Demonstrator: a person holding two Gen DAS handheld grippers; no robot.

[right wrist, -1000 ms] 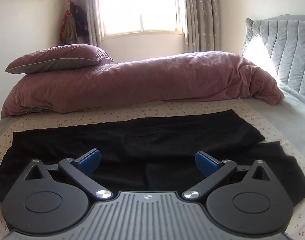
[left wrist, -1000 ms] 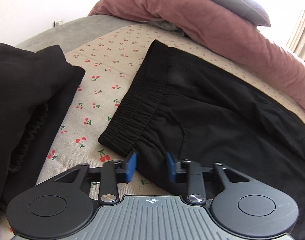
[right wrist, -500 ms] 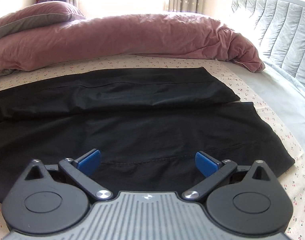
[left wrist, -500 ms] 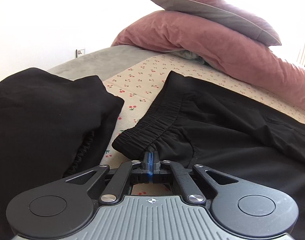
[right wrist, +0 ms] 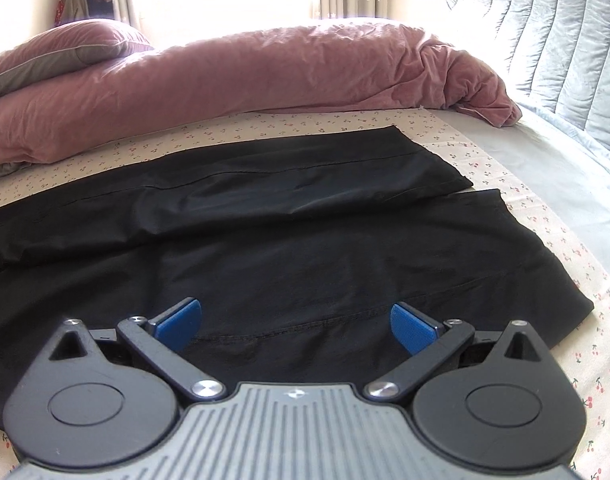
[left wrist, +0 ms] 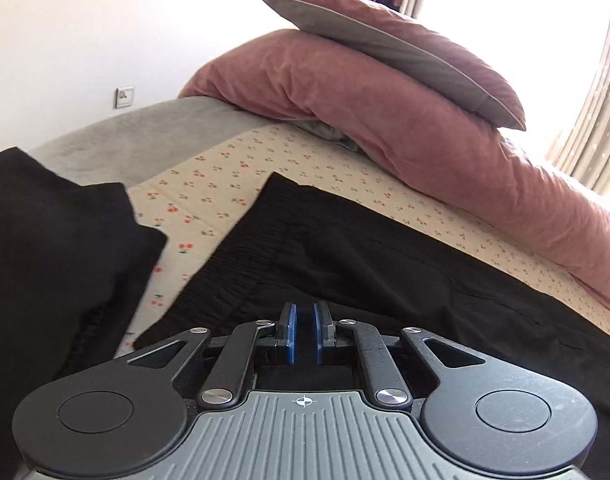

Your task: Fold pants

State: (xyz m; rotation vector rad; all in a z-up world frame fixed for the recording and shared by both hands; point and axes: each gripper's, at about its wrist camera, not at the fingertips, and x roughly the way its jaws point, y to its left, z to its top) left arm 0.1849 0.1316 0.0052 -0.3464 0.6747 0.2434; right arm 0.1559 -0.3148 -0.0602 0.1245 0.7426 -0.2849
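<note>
Black pants [left wrist: 385, 272] lie flat on the cherry-print bed sheet [left wrist: 225, 176], elastic waistband [left wrist: 241, 264] to the left. My left gripper [left wrist: 304, 336] is over the near waistband corner, its blue pads a narrow gap apart with black fabric between them. In the right wrist view the two pant legs [right wrist: 305, 240] stretch to the right, the far leg partly over the near one. My right gripper [right wrist: 297, 320] is wide open, low over the near leg's front edge.
Another black garment [left wrist: 53, 264] lies bunched at the left. A pink duvet [right wrist: 265, 76] and pillow [left wrist: 385, 40] run along the far side. A grey quilted headboard [right wrist: 545, 40] stands at the right. Bare sheet [right wrist: 565, 320] lies beyond the leg hems.
My left gripper closed on the waistband corner, then tilted up with its pads parting slightly. My right gripper, still open, moved forward and down over the near pant leg.
</note>
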